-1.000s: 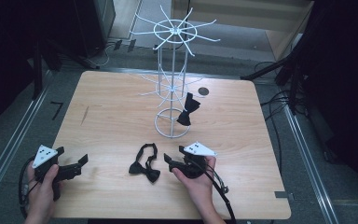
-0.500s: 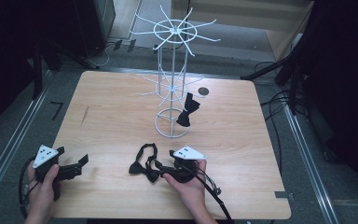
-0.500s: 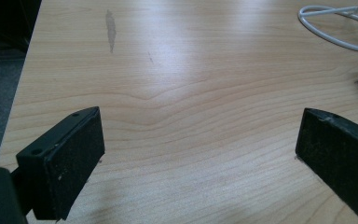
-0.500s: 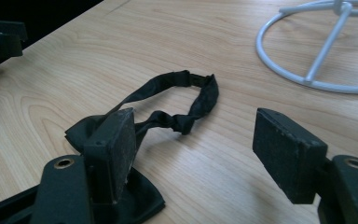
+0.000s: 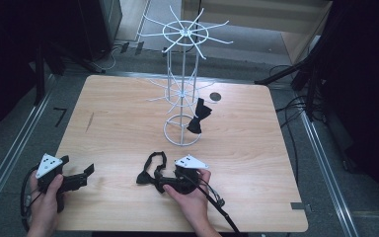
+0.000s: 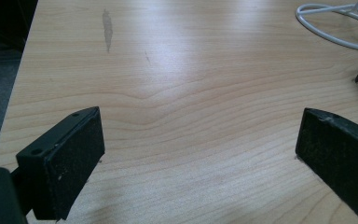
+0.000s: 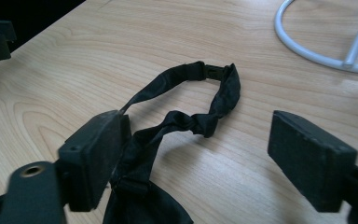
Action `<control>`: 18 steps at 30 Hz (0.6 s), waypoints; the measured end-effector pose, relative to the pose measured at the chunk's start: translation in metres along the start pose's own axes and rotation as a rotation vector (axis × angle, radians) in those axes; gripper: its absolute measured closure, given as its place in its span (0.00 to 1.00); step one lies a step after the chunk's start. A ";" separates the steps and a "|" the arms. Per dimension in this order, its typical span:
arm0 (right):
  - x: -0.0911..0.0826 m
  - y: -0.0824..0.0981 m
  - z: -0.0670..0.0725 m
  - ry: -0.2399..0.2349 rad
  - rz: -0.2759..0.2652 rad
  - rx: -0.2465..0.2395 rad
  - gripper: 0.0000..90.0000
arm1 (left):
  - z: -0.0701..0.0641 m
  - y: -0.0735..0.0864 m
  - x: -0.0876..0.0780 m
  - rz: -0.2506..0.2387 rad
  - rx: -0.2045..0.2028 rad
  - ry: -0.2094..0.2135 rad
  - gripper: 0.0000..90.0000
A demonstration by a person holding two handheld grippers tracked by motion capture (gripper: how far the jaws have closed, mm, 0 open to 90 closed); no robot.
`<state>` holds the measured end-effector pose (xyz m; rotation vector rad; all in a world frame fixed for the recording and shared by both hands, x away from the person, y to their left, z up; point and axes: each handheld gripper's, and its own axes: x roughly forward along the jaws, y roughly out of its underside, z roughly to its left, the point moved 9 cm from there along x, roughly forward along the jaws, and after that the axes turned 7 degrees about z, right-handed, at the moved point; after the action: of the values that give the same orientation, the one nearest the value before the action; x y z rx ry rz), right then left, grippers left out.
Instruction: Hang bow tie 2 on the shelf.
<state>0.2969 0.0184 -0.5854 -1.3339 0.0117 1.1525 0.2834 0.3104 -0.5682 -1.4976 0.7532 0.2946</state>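
Black fabric bow tie (image 7: 168, 140) cut off at frame bottom; your right tool (image 7: 209, 158) just opened wide, tie between jaws, touching one; left tool (image 6: 200, 154) apart, empty.

The white wire stand (image 5: 181, 94) rises from mid-table and is the main obstacle; its spokes reach out overhead, and a black bow tie (image 5: 198, 116) hangs on its right side. Left of the stand the table (image 5: 103, 113) lies bare and open. Just in front of the stand, another bow tie (image 5: 150, 170) lies loose.
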 end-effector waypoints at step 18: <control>0.014 0.001 -0.006 0.144 0.102 -0.078 0.68 | 0.000 0.000 0.000 0.003 -0.004 0.002 0.02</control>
<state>0.3072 0.0225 -0.5965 -1.4978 0.1429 1.1497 0.2835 0.3106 -0.5684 -1.5006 0.7567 0.2969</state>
